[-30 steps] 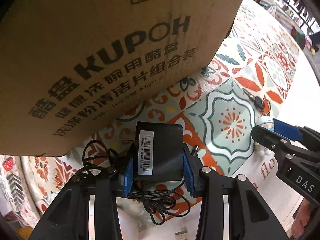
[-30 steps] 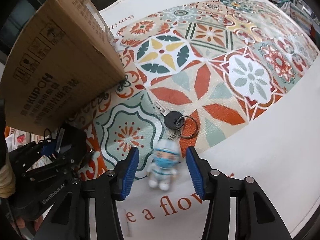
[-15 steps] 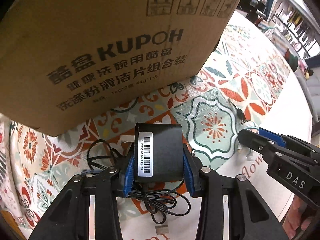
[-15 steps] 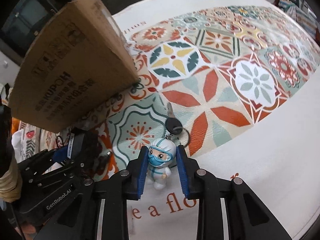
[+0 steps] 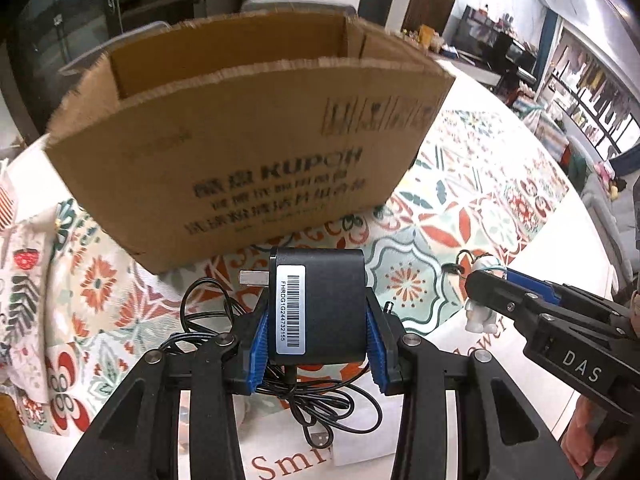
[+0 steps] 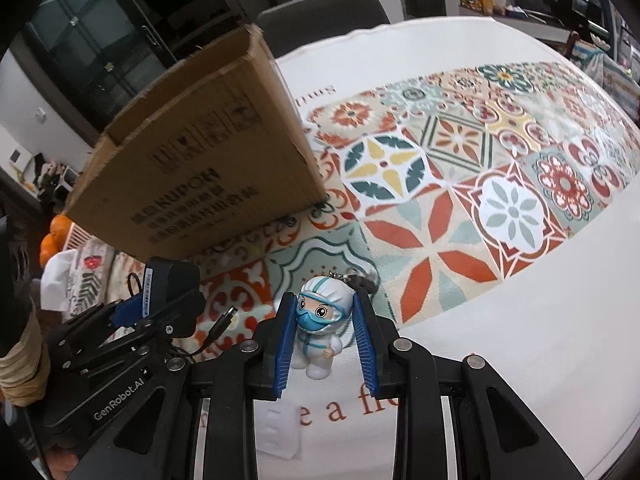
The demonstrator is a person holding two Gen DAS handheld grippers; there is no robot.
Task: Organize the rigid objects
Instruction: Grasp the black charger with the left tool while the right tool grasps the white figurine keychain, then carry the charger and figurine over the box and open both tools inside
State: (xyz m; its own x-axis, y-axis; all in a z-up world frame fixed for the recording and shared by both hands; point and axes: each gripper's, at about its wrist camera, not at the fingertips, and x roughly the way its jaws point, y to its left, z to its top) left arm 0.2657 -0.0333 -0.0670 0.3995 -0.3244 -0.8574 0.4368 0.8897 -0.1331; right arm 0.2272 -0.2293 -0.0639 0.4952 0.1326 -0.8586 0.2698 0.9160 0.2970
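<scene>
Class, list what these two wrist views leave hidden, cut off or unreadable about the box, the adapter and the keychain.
- Cardboard box floor: hidden by its front wall in both views.
- Box print: motion-blurred, small characters unreadable.
- Power adapter cable end: cut off behind the left gripper.
- Figurine keychain key: hidden behind the figurine in the right gripper.

Cardboard box [image 5: 240,152]: brown corrugated paperboard, matt, ragged torn top edge, black print.
Power adapter [image 5: 318,304]: smooth black plastic, slight sheen, white paper barcode label, bare metal plug prongs.
Cable [image 5: 320,400]: thin black, glossy.
Figurine [image 6: 318,328]: glossy moulded plastic, white and blue.
Tablecloth [image 6: 460,208]: smooth, printed tile pattern, soft sheen.
Left gripper [image 5: 318,344] and right gripper [image 6: 324,344]: matt black plastic, ribbed blue pads [image 6: 285,344], shiny metal screw heads.
</scene>
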